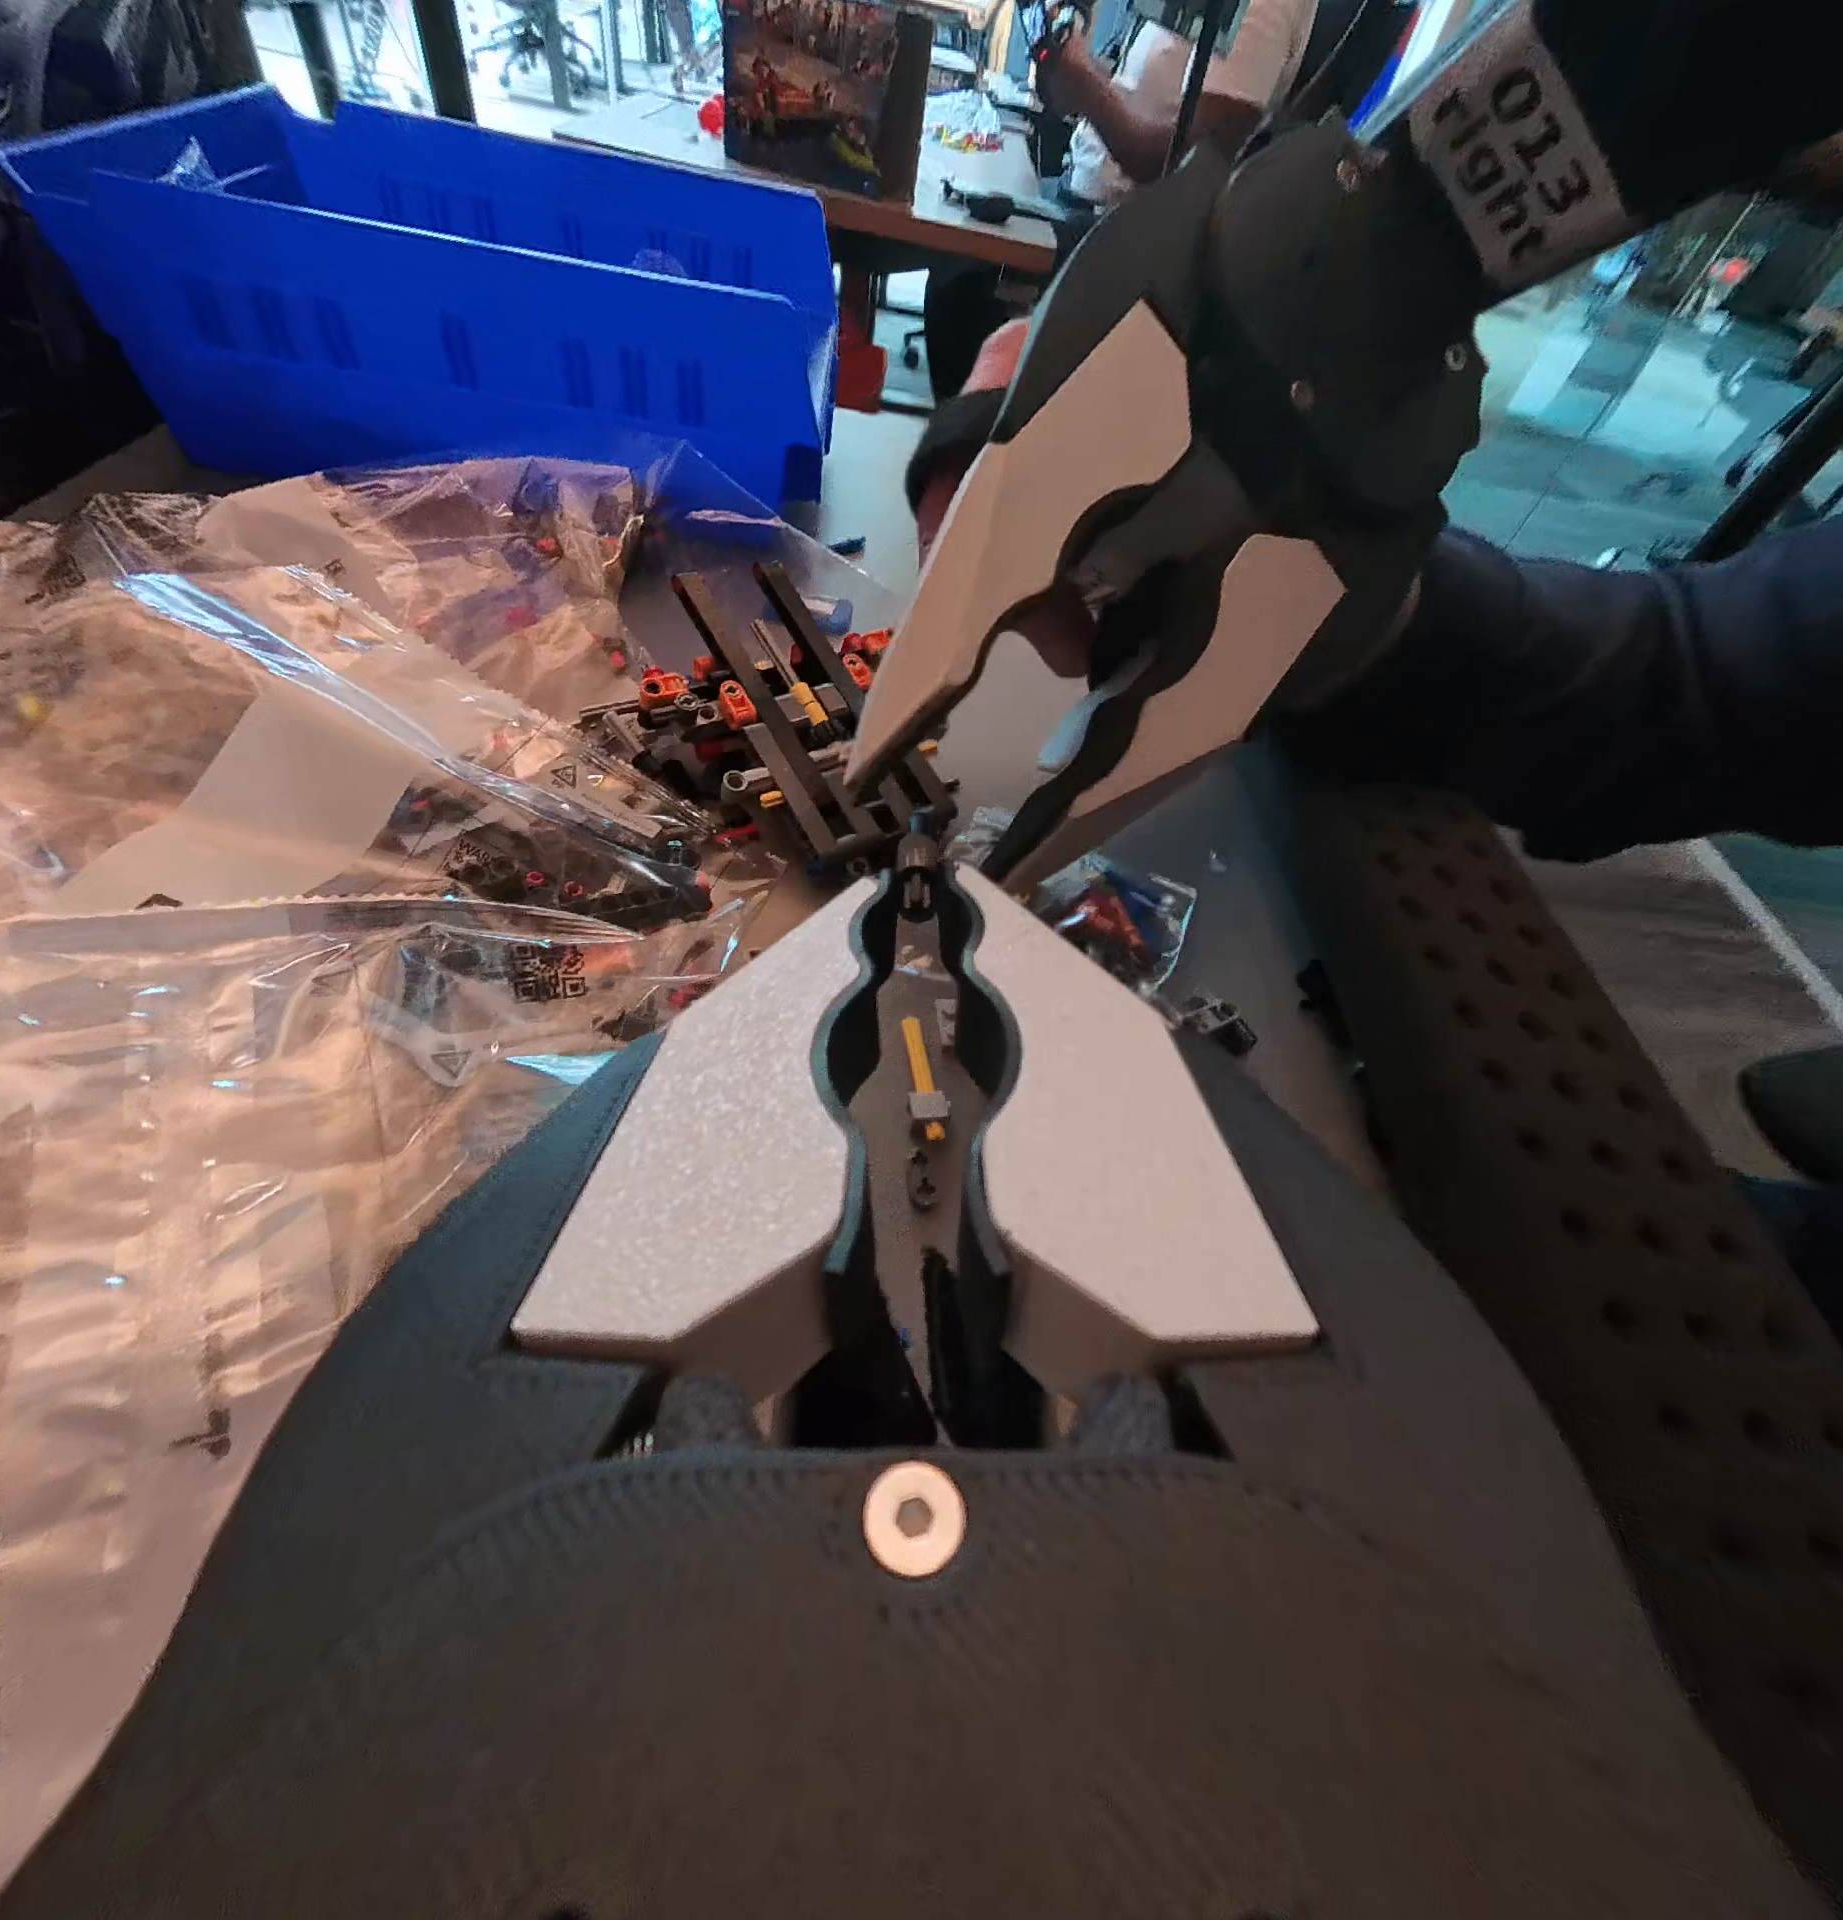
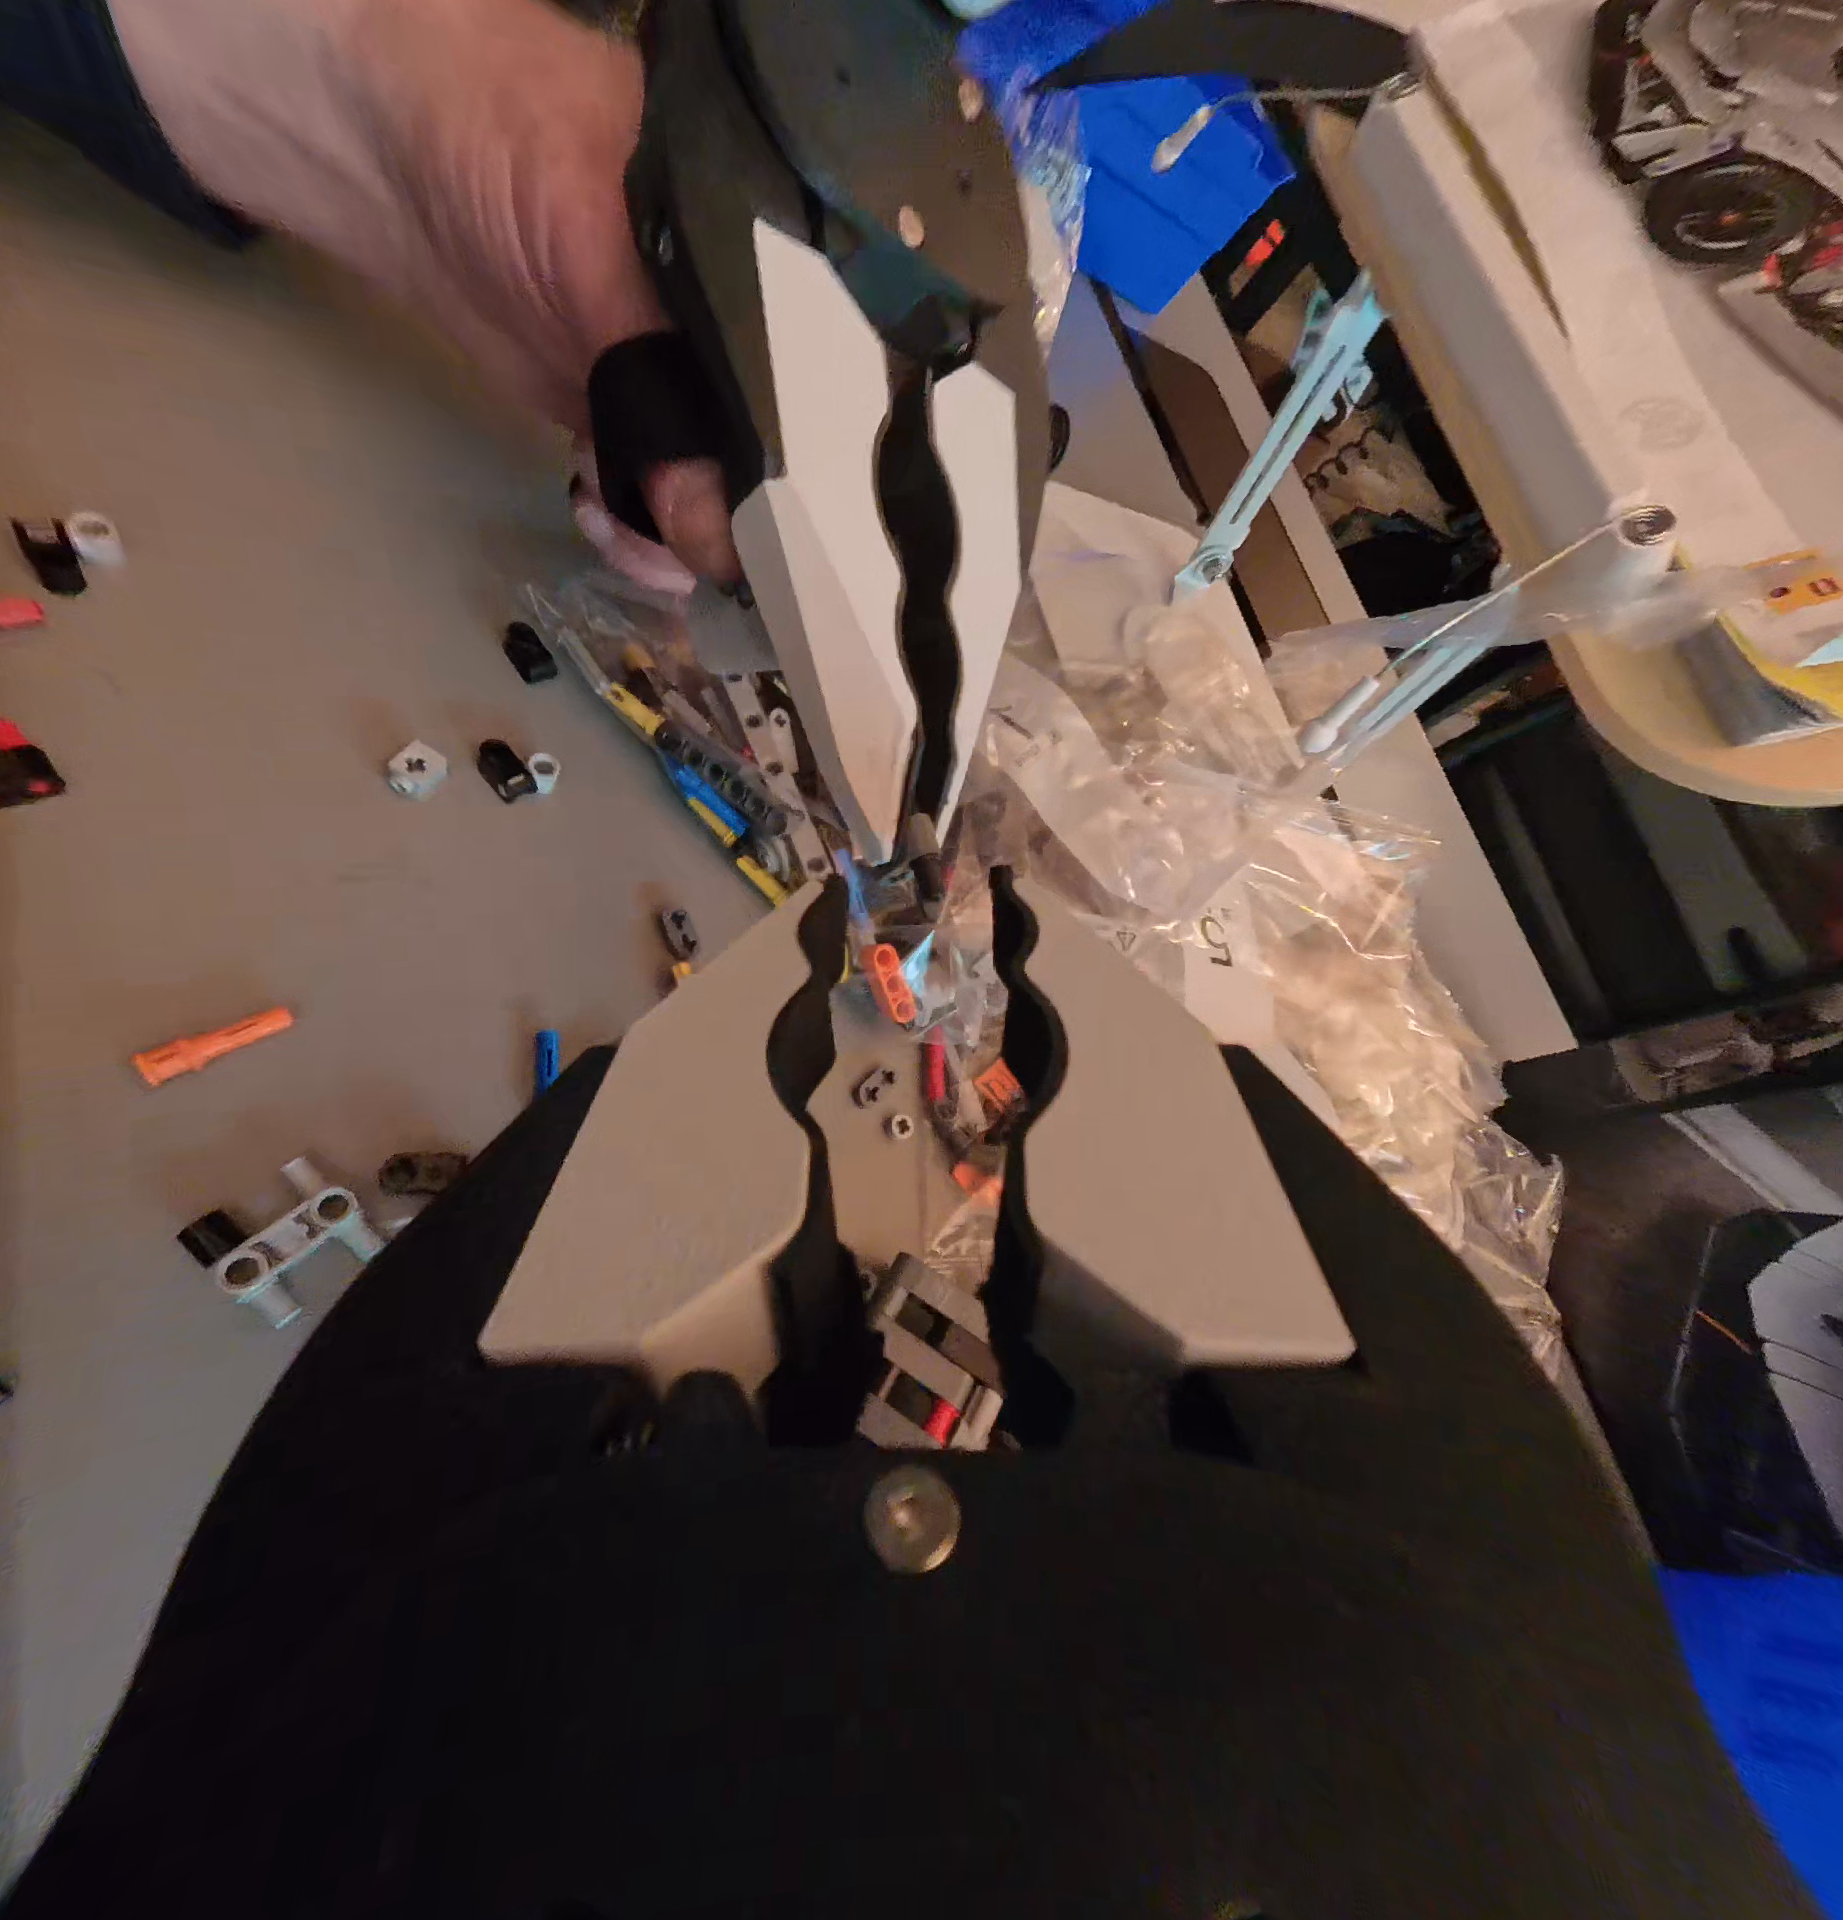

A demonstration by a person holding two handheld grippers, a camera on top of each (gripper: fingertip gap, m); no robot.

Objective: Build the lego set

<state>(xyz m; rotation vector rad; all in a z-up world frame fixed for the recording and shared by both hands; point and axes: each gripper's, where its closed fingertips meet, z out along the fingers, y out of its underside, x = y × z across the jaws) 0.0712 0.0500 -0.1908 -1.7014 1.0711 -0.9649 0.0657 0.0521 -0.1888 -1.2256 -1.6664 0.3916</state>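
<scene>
The blue bins [image 1: 429,291] are sitting at the far edge of the tabletop [image 2: 221,416], with clear plastic bags [image 1: 273,727] lying in front of them. My right gripper [image 1: 922,821], its fingers spread apart, is pressing one tip onto the dark lego frame [image 1: 792,727] beside the bags. My left gripper [image 1: 917,883] is pinching a small dark pin [image 1: 915,868] just beside that frame.

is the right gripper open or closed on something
Open. In its own view the right gripper shows a clear gap between its fingertips with nothing clamped; in the left view its tips spread over the black lego frame.
</scene>
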